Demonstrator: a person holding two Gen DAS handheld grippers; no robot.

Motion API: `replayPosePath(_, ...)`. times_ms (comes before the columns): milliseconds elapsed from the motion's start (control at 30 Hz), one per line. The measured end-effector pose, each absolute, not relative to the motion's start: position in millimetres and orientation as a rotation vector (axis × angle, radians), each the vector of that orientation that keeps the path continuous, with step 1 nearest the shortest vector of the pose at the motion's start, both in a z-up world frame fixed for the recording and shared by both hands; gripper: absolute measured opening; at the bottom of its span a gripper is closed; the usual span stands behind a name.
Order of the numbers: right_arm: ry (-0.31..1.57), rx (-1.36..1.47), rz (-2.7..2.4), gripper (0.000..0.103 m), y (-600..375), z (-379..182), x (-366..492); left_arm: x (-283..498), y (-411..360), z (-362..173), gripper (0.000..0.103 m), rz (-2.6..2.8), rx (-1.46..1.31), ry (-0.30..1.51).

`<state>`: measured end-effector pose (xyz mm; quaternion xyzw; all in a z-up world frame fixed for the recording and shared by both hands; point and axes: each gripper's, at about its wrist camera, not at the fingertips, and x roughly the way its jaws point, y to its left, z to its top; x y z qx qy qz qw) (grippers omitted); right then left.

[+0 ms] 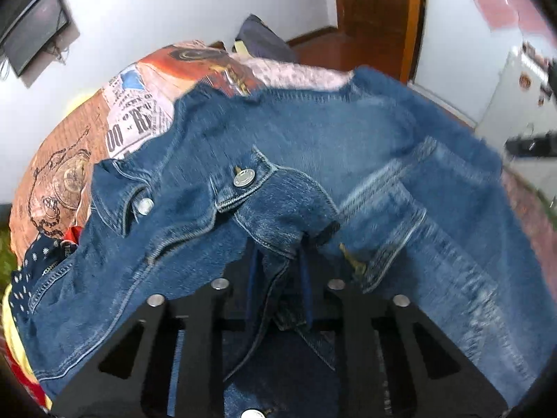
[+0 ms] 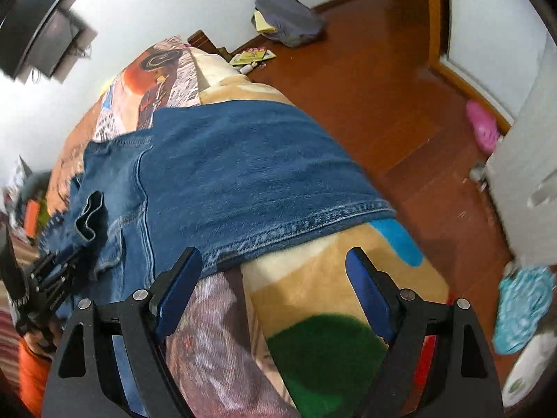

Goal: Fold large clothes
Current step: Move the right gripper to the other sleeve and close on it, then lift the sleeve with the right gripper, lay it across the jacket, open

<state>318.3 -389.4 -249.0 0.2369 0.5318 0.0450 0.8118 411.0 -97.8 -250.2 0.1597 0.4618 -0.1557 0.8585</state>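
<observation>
A blue denim jacket [image 1: 313, 146] lies spread over a bed with a printed cover [image 1: 69, 160]. My left gripper [image 1: 278, 254] is shut on the jacket's sleeve cuff, with denim bunched between the fingers and lifted over the jacket body. In the right wrist view the jacket [image 2: 236, 174] lies flat, its hem running across the bed. My right gripper [image 2: 275, 271] is open and empty, just in front of that hem above a plush blanket [image 2: 313, 278]. The left gripper [image 2: 55, 271] shows at the left edge there, holding the cuff.
The bed's right edge drops to a wooden floor [image 2: 365, 80] with a grey bag [image 2: 289, 17], papers, a pink slipper [image 2: 482, 129] and a teal cloth [image 2: 522, 306]. A white cabinet [image 2: 529, 174] stands at the right. A dark screen [image 1: 31, 35] hangs on the wall.
</observation>
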Motion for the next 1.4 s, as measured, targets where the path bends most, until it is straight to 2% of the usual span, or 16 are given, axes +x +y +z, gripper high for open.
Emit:
replayPosePath(200,1.168,0.664,0.126,0.082,-403.6,-269.8,330.0,416.7,-101.6,-190.4,0.015,-0.409,0.169,0.877)
replayPosePath(300,1.174,0.705,0.126,0.083,-403.7,-276.8,336.0,419.1,-120.4,-180.5,0.015,-0.448,0.155,0.860)
replayPosePath(500,1.159,0.767,0.099,0.085,-405.3,-283.4,343.3,426.0,-155.4,-231.2,0.017,-0.426,0.249,0.967)
replayPosePath(600,1.145,0.738,0.074,0.081,-403.2,-282.6,345.9,426.8,-158.3,-254.2,0.021,-0.435,0.230,1.043)
replayPosePath(667,1.133,0.684,0.060,0.078,-399.4,-281.3,349.9,424.9,-156.7,-260.5,0.027,-0.439,0.204,1.068)
replayPosePath(733,1.120,0.639,0.040,0.071,-395.2,-279.3,351.8,423.7,-153.7,-262.5,0.040,-0.449,0.186,1.084)
replayPosePath(767,1.116,0.629,0.034,0.068,-395.3,-278.7,353.3,422.4,-152.3,-261.7,0.042,-0.448,0.178,1.086)
replayPosePath(833,1.100,0.606,0.011,0.052,-395.6,-275.4,353.0,419.8,-149.8,-258.7,0.048,-0.441,0.179,1.079)
replayPosePath(933,1.085,0.612,-0.005,0.035,-400.0,-273.2,352.9,417.0,-142.3,-251.4,0.057,-0.418,0.174,1.065)
replayPosePath(1033,1.075,0.606,-0.005,0.022,-400.5,-269.5,351.0,411.7,-132.8,-239.7,0.059,-0.398,0.159,1.045)
replayPosePath(1133,1.055,0.553,-0.014,0.015,-392.6,-259.0,351.1,409.4,-121.9,-230.5,0.061,-0.374,0.170,1.017)
replayPosePath(1400,0.945,0.445,0.017,0.011,-368.5,-213.0,347.7,390.8,-88.7,-212.5,0.061,-0.318,0.190,0.968)
